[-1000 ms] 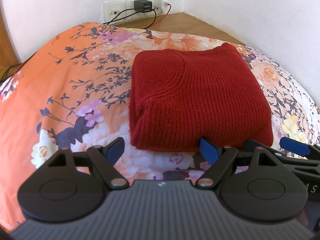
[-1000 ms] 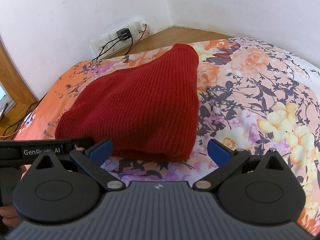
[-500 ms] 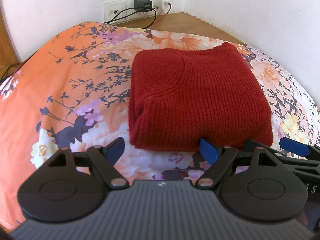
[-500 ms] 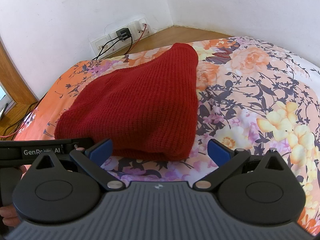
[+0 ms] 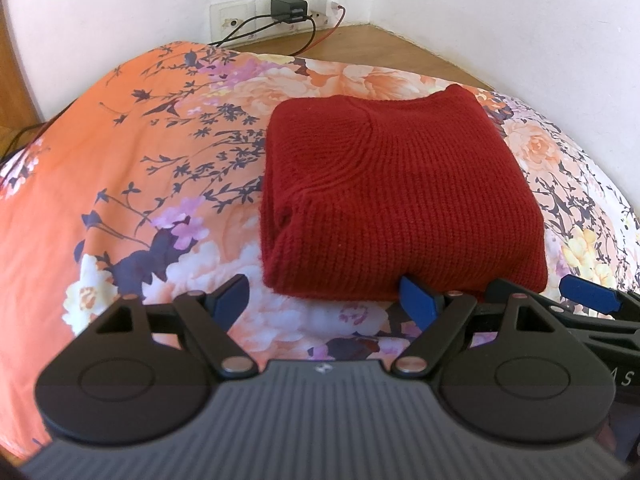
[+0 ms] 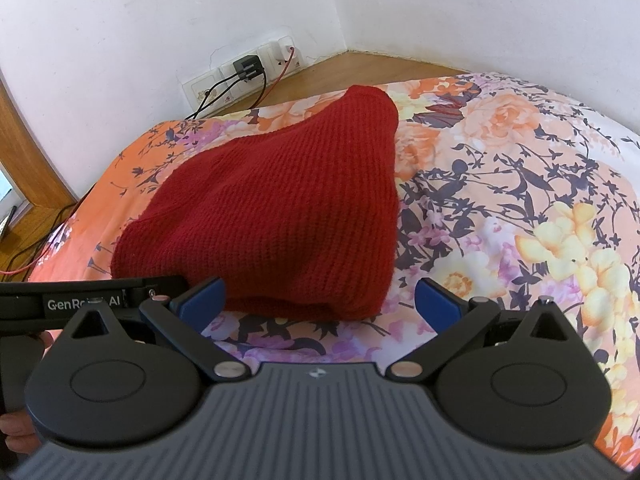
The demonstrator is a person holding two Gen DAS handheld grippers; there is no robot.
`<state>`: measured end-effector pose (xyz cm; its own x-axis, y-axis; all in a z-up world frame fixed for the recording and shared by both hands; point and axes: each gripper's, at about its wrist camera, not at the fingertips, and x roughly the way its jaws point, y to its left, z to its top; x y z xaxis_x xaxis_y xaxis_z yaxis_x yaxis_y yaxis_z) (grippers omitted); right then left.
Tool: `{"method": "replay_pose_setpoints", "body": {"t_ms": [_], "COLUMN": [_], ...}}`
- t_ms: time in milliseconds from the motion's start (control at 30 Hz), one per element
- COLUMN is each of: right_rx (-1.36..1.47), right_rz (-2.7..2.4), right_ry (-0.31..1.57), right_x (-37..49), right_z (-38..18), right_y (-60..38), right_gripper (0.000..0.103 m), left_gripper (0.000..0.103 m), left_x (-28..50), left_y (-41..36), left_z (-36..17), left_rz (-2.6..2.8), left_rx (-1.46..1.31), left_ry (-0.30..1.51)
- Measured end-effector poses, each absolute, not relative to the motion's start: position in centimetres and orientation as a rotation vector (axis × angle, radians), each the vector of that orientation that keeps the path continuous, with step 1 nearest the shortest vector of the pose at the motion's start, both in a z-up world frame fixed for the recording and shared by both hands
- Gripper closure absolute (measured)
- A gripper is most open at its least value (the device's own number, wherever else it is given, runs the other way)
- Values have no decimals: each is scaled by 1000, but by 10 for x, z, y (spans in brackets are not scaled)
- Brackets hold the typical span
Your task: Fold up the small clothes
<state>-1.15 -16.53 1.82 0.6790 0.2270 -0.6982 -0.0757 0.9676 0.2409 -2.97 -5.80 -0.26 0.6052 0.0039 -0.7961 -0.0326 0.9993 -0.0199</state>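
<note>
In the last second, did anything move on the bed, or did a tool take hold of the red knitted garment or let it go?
Nothing visibly changed. The folded red knitted garment lies in the same place on the floral bedsheet. The left tool and the right tool are open as before, just short of its near edge, gripping nothing.

Bright, even daylight; white wall (image 5: 500, 8) near overexposed. Soft shadow under red knit (image 5: 400, 200) near edge. No glare. Strong fisheye bending at borders (floral bedcover (image 6: 520, 208) bulges into dome). Gripper housing in foreground slightly soft; knit ribs sharp.
</note>
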Motion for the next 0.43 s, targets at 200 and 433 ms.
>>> {"method": "replay_pose_setpoints", "body": {"t_ms": [200, 433], "right_rx": [199, 200], "right_rz": [171, 172], "right_ry": [808, 809], "right_x": [-11, -12], "right_z": [18, 18], "right_y": [-165, -165], "right_gripper": [0, 0], "left_gripper": [19, 19], "left_x": [-30, -30], "left_y": [-58, -58], "left_z": [-2, -2], "left_rz": [24, 23], "left_rx": [-33, -33], "left_ry": [921, 922]}}
